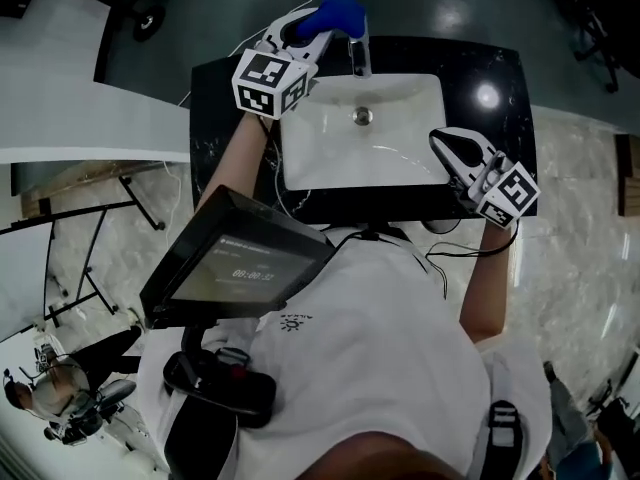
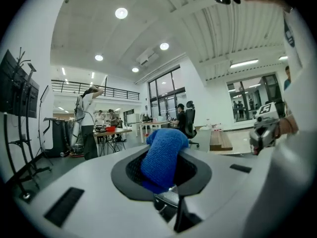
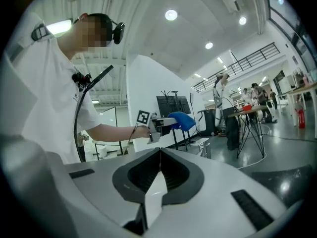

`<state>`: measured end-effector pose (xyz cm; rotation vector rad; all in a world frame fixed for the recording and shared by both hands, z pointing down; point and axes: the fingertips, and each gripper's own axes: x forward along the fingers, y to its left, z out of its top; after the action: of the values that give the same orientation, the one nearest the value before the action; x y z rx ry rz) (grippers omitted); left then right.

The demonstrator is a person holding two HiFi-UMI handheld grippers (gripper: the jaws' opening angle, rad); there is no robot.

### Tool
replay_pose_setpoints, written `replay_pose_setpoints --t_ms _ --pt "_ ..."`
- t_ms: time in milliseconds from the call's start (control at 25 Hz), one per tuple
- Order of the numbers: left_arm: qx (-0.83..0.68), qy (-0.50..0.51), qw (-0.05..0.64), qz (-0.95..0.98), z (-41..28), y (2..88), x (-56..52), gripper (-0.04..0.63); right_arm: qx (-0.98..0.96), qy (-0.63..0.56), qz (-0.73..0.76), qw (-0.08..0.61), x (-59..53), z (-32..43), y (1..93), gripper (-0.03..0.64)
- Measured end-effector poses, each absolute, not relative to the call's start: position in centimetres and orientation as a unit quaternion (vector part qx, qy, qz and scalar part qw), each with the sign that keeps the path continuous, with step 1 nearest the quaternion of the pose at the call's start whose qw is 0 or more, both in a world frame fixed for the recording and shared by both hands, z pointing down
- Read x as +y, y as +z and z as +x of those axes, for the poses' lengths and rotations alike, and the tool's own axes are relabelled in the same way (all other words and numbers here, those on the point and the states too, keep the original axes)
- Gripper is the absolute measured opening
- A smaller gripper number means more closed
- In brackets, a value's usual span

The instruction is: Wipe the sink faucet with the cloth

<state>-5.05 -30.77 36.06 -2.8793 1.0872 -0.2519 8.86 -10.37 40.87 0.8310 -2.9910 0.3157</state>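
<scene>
At upper centre: left gripper (image 1: pixel 318 28) clamping cloth (image 1: pixel 342 12) just beside faucet (image 1: pixel 359 56), right gripper (image 1: pixel 440 140) clenched empty; press cloth flat against faucet, stroke lengthwise

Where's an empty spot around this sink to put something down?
The black marbled counter is bare right of the white sink basin, beyond the right tool. The basin floor around the round metal drain is bare too. It is crowded at the chrome faucet, where the left tool holds the blue cloth.
</scene>
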Motion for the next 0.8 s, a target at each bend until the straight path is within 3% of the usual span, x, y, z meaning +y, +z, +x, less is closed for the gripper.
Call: replay_pose_setpoints --t_ms 240,520,640,800 --pt "0.325 -0.098 0.025 -0.94 -5.8 36.8 -21.4 0.067 -0.968 -0.006 0.241 0.063 -10.7 4.6 39.4 0.019" --pt "0.305 -0.108 -0.02 -0.946 -5.8 40.1 -13.6 0.067 -0.971 -0.044 0.177 0.153 -9.5 -0.6 41.6 0.315" --pt "0.273 -0.135 -0.01 -0.953 -5.4 41.5 -11.3 0.067 -0.977 -0.028 0.143 0.153 -8.7 -1.8 42.2 0.357" --pt "0.227 -0.153 0.012 -0.962 -4.3 41.8 -10.1 0.067 -0.979 -0.026 0.112 0.171 -8.4 -2.7 43.3 0.36"
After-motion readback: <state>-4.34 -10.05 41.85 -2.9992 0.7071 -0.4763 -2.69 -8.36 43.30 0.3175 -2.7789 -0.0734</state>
